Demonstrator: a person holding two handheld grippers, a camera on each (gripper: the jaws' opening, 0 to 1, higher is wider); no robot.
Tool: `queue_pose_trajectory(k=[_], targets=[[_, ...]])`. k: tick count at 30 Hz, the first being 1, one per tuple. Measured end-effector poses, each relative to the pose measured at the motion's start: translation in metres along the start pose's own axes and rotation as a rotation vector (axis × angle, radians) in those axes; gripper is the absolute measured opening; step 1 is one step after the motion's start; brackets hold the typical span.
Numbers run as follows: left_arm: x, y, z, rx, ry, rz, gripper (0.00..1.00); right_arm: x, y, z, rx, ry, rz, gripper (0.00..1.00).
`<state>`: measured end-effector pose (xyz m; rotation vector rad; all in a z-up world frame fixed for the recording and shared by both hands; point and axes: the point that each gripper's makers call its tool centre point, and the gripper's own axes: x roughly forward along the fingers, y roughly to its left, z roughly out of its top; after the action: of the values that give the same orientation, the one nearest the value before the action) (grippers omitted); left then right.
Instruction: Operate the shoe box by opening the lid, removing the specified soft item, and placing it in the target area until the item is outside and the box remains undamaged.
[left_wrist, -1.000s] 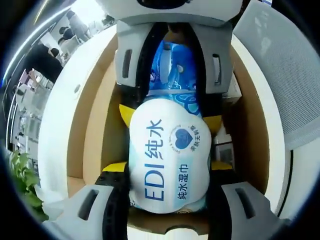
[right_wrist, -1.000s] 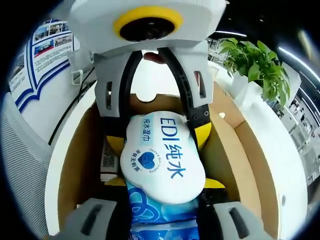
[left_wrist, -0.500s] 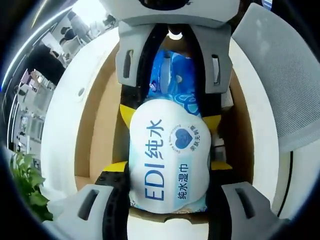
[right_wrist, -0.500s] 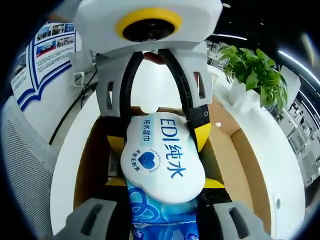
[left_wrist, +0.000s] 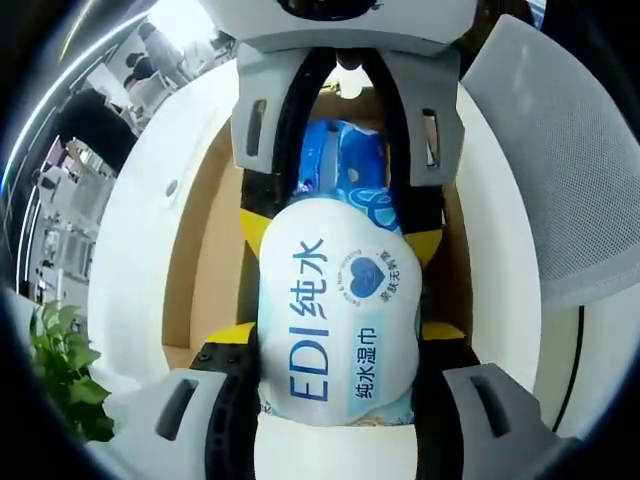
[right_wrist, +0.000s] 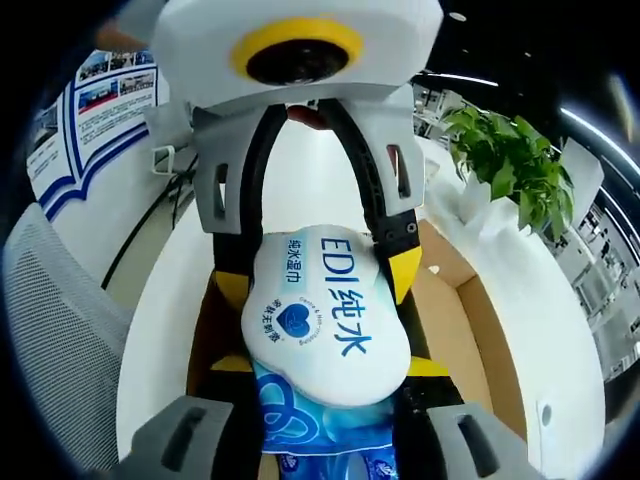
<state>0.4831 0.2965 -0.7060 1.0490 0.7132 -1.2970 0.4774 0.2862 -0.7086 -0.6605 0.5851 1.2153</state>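
A soft white and blue wet-wipe pack (left_wrist: 335, 310) printed "EDI" hangs above the open cardboard shoe box (left_wrist: 210, 280). My left gripper (left_wrist: 338, 335) is shut on its white end, yellow tips pressed against both sides. My right gripper (left_wrist: 340, 235) reaches in from the top of the left gripper view, shut on the blue end. In the right gripper view the pack (right_wrist: 325, 320) sits between my right gripper (right_wrist: 328, 366) at the bottom and my left gripper (right_wrist: 318, 278) coming from above. The box (right_wrist: 450, 310) lies below, its inside mostly hidden by the pack.
The box rests on a round white table (left_wrist: 130, 260). A grey mesh chair (left_wrist: 560, 150) stands beside the table. A green potted plant (right_wrist: 505, 160) stands at the table's far side. A blue and white poster (right_wrist: 100, 100) hangs on the wall.
Both grippers have risen together with the pack held between them. The box and table look smaller and farther below than a second ago.
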Motion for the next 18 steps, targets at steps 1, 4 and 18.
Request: queue_pose_trajectory(k=[1,4,18], targets=[[-0.002,0.000,0.001,0.000,0.000,0.001,0.60,-0.001,0.000,0.001,0.001,-0.002,0.000,0.46],[-0.006,-0.002,0.004,0.000,0.000,0.002,0.60,-0.006,0.002,0.004,-0.002,-0.006,0.000,0.46],[-0.026,0.002,0.026,0.005,-0.013,0.007,0.60,-0.034,-0.002,0.013,0.000,-0.029,-0.008,0.46]])
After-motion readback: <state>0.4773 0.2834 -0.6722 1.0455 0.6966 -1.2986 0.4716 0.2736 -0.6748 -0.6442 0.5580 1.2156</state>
